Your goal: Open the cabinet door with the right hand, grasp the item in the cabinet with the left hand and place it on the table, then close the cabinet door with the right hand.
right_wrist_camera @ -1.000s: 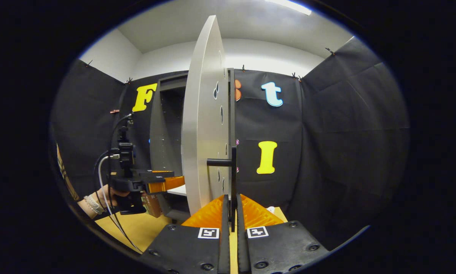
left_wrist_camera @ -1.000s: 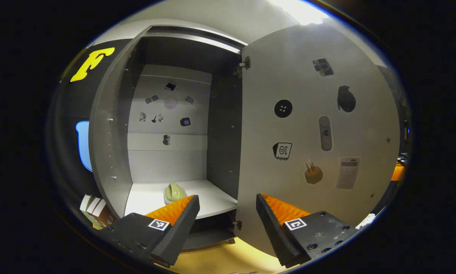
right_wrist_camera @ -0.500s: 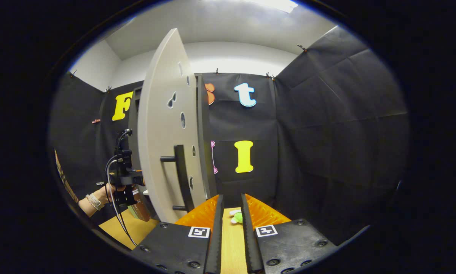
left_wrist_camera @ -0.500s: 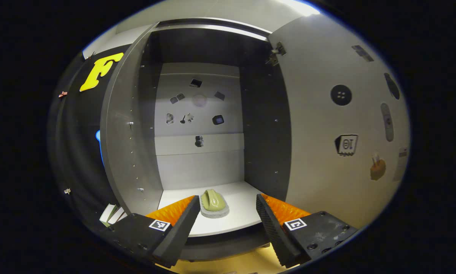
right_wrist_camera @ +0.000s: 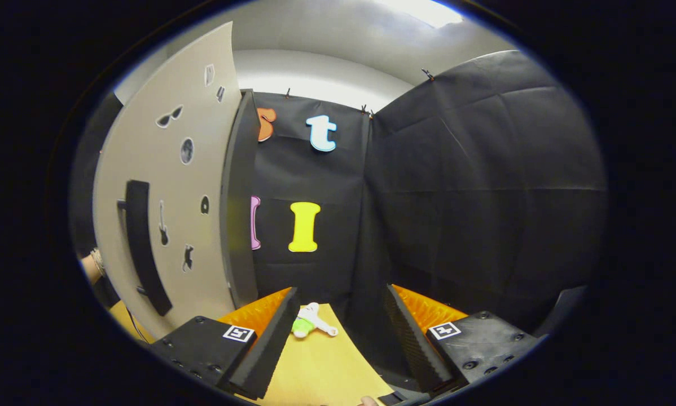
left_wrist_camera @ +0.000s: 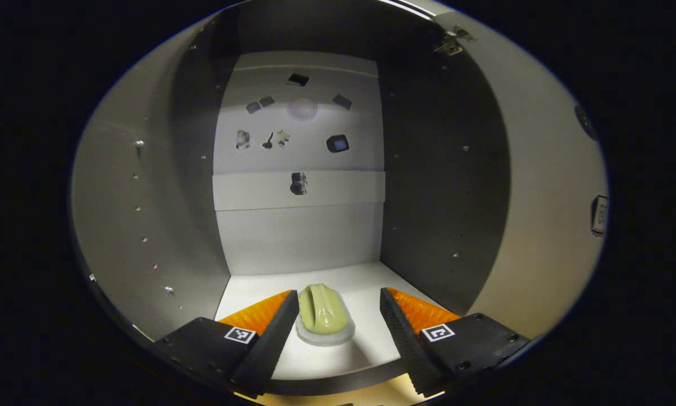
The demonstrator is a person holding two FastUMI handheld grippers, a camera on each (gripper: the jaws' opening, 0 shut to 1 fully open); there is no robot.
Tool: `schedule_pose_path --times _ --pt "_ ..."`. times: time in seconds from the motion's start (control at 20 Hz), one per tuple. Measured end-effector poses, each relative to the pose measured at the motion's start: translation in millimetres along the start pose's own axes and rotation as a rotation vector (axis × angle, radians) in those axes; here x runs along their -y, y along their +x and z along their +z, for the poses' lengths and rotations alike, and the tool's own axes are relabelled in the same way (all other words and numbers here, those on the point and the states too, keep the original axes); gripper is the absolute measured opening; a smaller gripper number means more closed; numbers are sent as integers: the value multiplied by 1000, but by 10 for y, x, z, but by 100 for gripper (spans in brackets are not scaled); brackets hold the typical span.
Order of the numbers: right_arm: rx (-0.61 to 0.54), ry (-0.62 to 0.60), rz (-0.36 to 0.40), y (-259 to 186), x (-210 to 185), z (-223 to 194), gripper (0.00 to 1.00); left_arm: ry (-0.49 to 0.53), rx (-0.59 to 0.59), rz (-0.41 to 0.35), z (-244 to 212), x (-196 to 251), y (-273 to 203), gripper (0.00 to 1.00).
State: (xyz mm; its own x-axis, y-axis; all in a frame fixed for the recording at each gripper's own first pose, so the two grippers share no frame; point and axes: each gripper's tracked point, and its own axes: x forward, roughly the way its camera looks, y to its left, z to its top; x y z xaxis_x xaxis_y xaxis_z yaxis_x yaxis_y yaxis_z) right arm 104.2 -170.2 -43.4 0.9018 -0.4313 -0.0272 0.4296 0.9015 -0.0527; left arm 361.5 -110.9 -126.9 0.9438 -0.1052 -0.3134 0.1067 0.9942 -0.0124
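Cabinet door (right_wrist_camera: 163, 186) is swung open, the right gripper (right_wrist_camera: 338, 332) is spread wide and empty, and the green brush (left_wrist_camera: 322, 313) near the shelf's (left_wrist_camera: 360, 344) front edge is framed between the wide-spread fingers of the left gripper (left_wrist_camera: 333, 327), so advancing and closing is judged next.

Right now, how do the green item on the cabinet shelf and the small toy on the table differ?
The green item lies on the cabinet shelf between the open left gripper; the small toy lies on the table, beyond the open right gripper. The item is olive on a pale base; the toy is white and bright green. Neither is gripped.
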Motion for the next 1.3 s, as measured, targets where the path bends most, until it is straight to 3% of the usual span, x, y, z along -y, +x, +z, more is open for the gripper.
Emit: schedule_pose_path --times 0.3,0.6,0.9,0.95,1.0,1.05,1.3 --pt "-20 -53 6 137 76 -81 97 -69 -138 30 -174 -138 458 83" --pt "-30 -38 60 194 -48 -116 98 15 -229 52 -351 -194 658 72" --pt "-50 -47 61 189 -17 -174 95 40 -312 73 -531 -178 808 46" --pt "-52 -44 58 198 -17 -177 98 39 -295 81 -491 -189 819 39" --pt "-53 -39 56 191 -13 -175 98 39 -290 95 -479 -210 851 39" --pt "-53 -33 54 199 -17 -179 98 27 -298 107 -486 -216 851 28" --pt "-48 -7 64 202 -49 -157 98 -31 -286 94 -474 -155 786 22"
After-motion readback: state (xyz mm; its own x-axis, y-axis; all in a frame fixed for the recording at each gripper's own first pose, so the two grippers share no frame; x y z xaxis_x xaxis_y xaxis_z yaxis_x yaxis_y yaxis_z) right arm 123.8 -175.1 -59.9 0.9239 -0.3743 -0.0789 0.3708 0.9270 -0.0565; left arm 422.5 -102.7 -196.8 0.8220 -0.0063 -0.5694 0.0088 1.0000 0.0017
